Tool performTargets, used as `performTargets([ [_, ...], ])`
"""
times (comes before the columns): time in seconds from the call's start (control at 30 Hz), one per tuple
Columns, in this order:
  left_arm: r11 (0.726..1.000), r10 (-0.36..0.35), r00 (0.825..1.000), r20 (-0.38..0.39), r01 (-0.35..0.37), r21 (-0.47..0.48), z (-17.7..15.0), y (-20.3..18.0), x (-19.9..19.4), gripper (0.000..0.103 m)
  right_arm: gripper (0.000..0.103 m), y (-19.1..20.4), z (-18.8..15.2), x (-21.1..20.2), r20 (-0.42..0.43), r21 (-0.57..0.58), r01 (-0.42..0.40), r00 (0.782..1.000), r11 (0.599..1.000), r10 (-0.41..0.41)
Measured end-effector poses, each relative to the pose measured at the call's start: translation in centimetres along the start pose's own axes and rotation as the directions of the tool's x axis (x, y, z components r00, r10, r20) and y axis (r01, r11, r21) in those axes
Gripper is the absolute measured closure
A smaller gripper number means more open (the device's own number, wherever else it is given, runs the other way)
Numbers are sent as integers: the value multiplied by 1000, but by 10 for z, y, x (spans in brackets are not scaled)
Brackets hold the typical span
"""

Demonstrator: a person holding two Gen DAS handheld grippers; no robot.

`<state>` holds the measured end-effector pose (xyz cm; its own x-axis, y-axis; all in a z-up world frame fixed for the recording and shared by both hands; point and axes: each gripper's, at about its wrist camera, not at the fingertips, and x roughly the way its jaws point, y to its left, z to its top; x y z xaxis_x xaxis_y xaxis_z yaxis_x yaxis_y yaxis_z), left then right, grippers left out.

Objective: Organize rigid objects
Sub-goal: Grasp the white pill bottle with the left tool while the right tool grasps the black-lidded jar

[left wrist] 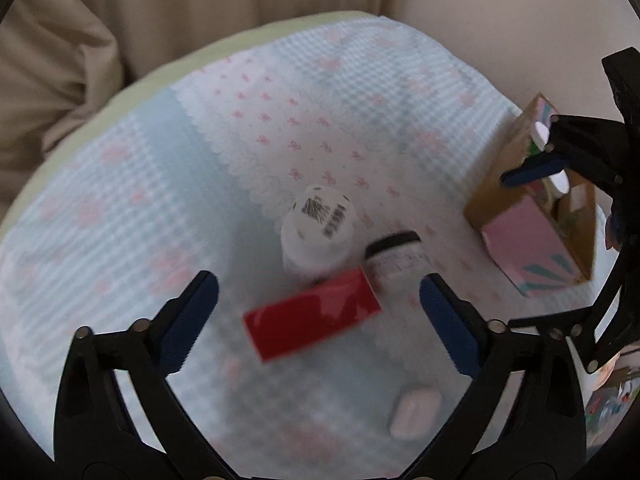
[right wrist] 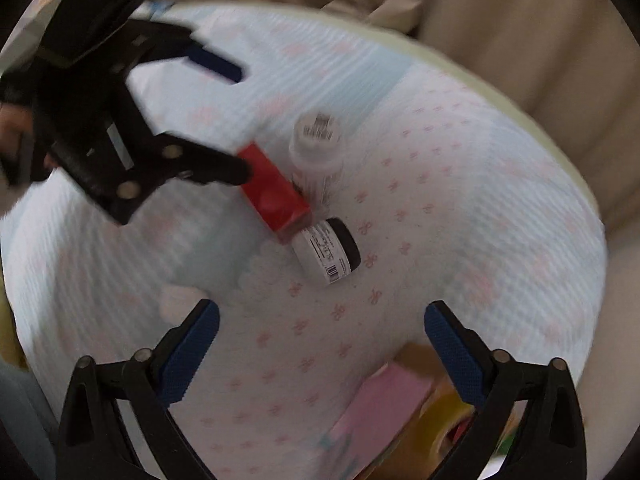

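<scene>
On a round worktop (left wrist: 120,208) covered by a blue and pink cloth, a red box (left wrist: 312,314) is seen lying against a white bottle (left wrist: 318,232) and a black-capped jar (right wrist: 326,254). The left claw (left wrist: 318,320) is held wide above the red box, nothing gripped. The right claw (right wrist: 322,344) is likewise held wide and empty, beside an open cardboard box (left wrist: 532,236).
</scene>
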<state>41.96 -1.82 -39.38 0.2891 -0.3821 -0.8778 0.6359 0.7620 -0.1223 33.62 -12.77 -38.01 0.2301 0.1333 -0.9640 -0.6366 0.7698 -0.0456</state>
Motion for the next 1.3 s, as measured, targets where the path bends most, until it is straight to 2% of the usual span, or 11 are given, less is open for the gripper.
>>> performTargets([
  [0.17, 999, -38, 999, -3, 38, -5, -1, 9, 49, 7, 10, -9, 16, 48, -71, -128, -58, 996, 990, 49],
  [0.23, 999, -48, 999, 3, 48, -12, -3, 12, 61, 17, 10, -12, 20, 59, -83, -153, -74, 995, 985, 62],
  [0.3, 998, -63, 998, 7, 64, -25, -4, 15, 70, 18, 18, -12, 25, 74, -103, -186, -78, 993, 979, 60],
  [0.33, 997, -69, 998, 10, 69, -30, -4, 16, 73, 18, 28, -11, 26, 82, -125, -197, -90, 990, 976, 66],
  [0.37, 997, -75, 997, 18, 76, -34, -4, 17, 75, 20, 31, -11, 28, 88, -138, -200, -93, 988, 975, 65],
  [0.43, 996, -81, 996, 21, 82, -41, -4, 19, 79, 38, 32, -7, 29, 97, -141, -214, -98, 988, 972, 68],
  [0.5, 995, -87, 996, 15, 87, -40, -4, 20, 82, 43, 36, -3, 30, 101, -138, -227, -98, 988, 969, 68],
  [0.57, 995, -90, 996, 19, 91, -28, -4, 19, 83, 50, 47, 1, 31, 105, -143, -231, -111, 986, 967, 79],
  [0.67, 996, -83, 996, 26, 84, -17, -4, 18, 83, 50, 55, 5, 32, 112, -151, -237, -79, 988, 968, 44],
  [1.03, 997, -66, 997, 50, 68, -45, -4, 24, 71, 54, 56, 14, 31, 110, -142, -203, -57, 989, 978, 29],
  [1.3, 997, -45, 996, 78, 49, -55, 1, 27, 43, 54, 56, 23, 31, 92, -131, -182, -47, 991, 982, 23],
])
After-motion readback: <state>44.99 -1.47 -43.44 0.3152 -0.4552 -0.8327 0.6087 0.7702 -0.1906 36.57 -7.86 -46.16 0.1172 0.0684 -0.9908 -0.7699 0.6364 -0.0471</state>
